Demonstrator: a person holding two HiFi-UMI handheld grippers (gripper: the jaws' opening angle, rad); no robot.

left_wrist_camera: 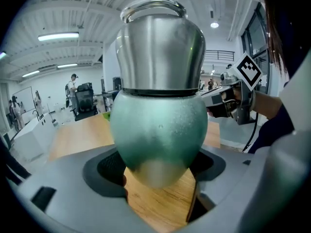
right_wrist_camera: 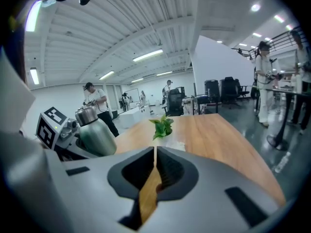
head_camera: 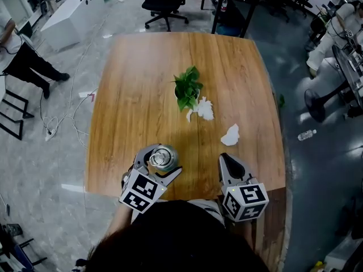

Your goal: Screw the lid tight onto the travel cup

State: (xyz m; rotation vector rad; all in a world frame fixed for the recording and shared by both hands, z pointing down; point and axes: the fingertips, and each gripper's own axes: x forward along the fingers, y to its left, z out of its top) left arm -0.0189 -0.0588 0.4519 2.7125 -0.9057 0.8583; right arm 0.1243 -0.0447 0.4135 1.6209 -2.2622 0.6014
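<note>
The travel cup [head_camera: 164, 157] has a green body [left_wrist_camera: 160, 130] and a steel top section ending in a clear rim [left_wrist_camera: 154, 9]. It stands upright at the table's near-left edge. My left gripper [head_camera: 161, 162] is shut on its lower body, one pad on each side. In the right gripper view the cup [right_wrist_camera: 96, 136] shows at the left. My right gripper [head_camera: 223, 157] hovers to the cup's right, apart from it, near the front edge. Its jaws [right_wrist_camera: 155, 152] are shut with nothing between them.
A small green plant [head_camera: 187, 88] sits mid-table on the wooden table [head_camera: 142, 84], with crumpled white tissue [head_camera: 203, 110] beside it and another piece [head_camera: 230, 135] nearer my right gripper. An office chair [head_camera: 164, 1] and desks stand beyond the far edge.
</note>
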